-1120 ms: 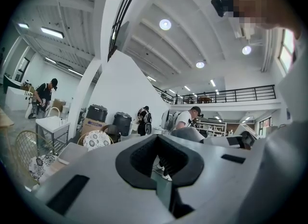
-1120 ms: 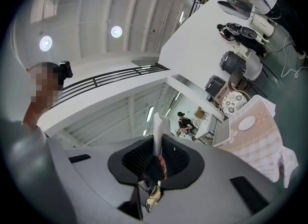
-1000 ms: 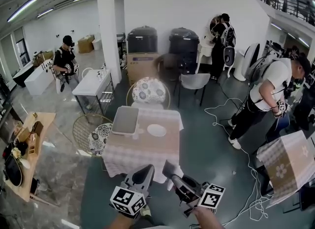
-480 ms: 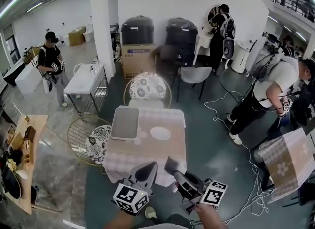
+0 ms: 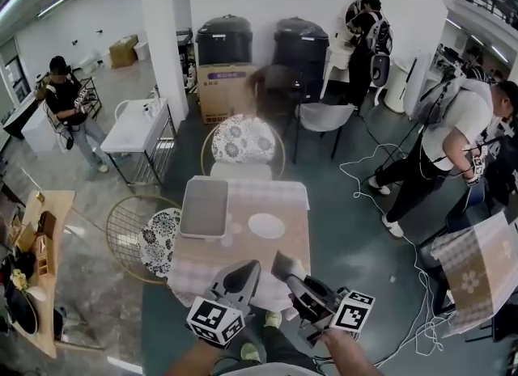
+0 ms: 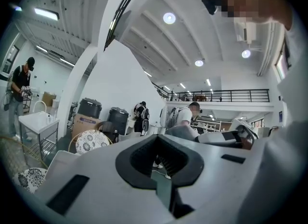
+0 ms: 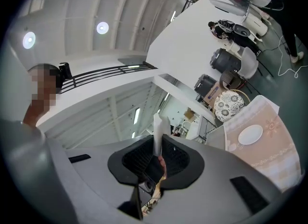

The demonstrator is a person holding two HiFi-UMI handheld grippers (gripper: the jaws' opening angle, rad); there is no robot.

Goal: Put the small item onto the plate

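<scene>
right tongs (image 5: 280,264) upward-tilted around small item (image 7: 157,130)

The small item (image 7: 157,132), thin and white, pinkish below, stands pinched between jaws. The white plate (image 5: 266,226) lies flat on the tabletop (image 5: 243,255).

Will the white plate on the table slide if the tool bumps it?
Probably only a little: the plate looks smooth, but the tablecloth under it may grip it. It lies flat, so tipping seems unlikely.
</scene>
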